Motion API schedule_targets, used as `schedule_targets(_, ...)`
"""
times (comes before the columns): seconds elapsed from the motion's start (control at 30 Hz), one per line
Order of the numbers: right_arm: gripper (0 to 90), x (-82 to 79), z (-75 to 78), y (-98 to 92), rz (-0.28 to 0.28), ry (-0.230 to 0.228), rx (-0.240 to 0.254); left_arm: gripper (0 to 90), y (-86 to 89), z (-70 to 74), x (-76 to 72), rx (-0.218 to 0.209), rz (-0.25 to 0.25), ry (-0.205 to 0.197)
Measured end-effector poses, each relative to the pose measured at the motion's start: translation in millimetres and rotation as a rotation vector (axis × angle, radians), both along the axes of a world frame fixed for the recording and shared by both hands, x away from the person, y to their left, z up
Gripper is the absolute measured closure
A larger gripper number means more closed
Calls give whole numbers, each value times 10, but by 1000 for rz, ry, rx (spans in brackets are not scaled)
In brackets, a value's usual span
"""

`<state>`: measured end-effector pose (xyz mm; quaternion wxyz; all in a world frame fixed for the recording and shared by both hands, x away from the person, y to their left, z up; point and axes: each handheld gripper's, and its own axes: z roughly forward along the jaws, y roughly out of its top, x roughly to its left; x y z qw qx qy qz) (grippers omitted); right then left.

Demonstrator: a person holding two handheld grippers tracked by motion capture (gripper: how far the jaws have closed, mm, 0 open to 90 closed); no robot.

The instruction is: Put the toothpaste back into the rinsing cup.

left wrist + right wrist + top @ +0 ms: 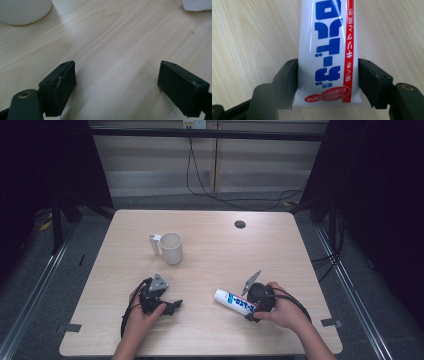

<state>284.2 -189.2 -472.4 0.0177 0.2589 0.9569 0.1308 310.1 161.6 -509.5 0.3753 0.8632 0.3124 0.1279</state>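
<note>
The white plastic toothpaste tube with blue and red lettering is clasped at its crimped end by the right gripper, lying flat near the table's front edge, towards the right corner. The grasping step appears done; lifting is judged next, calling for a firm squeeze. The left gripper is held released over bare wood, a white ceramic mug beyond.

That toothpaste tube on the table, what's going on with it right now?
A person is working at a wooden table with tongs in each hand. The right tongs sit around the crimped end of the white toothpaste tube, which lies flat on the table; both pads touch its sides, so it looks gripped. The left tongs are wide open over bare wood, holding nothing. A white mug stands upright farther back, untouched.
</note>
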Motion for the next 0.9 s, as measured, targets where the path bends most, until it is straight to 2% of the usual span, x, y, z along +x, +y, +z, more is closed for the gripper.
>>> schedule_targets(0.17,347,37,5,45,33,10,-19,151,0,-2,-3,-4,0,2)
schedule_targets(0.23,342,50,1,56,39,7,-11,151,1,-2,-5,-4,0,1)
schedule_targets(0.33,390,60,6,69,48,-1,8,151,2,-2,-8,-4,1,3)
schedule_targets(0.53,470,70,30,135,56,19,-42,151,7,-1,-16,-2,-1,2)
schedule_targets(0.7,519,66,40,139,52,18,-51,151,11,1,-20,1,1,-1)
schedule_targets(0.83,541,53,50,160,47,16,-65,148,31,5,-29,5,23,5)
schedule_targets(0.9,555,46,50,142,47,9,-54,136,36,5,-43,3,41,12)
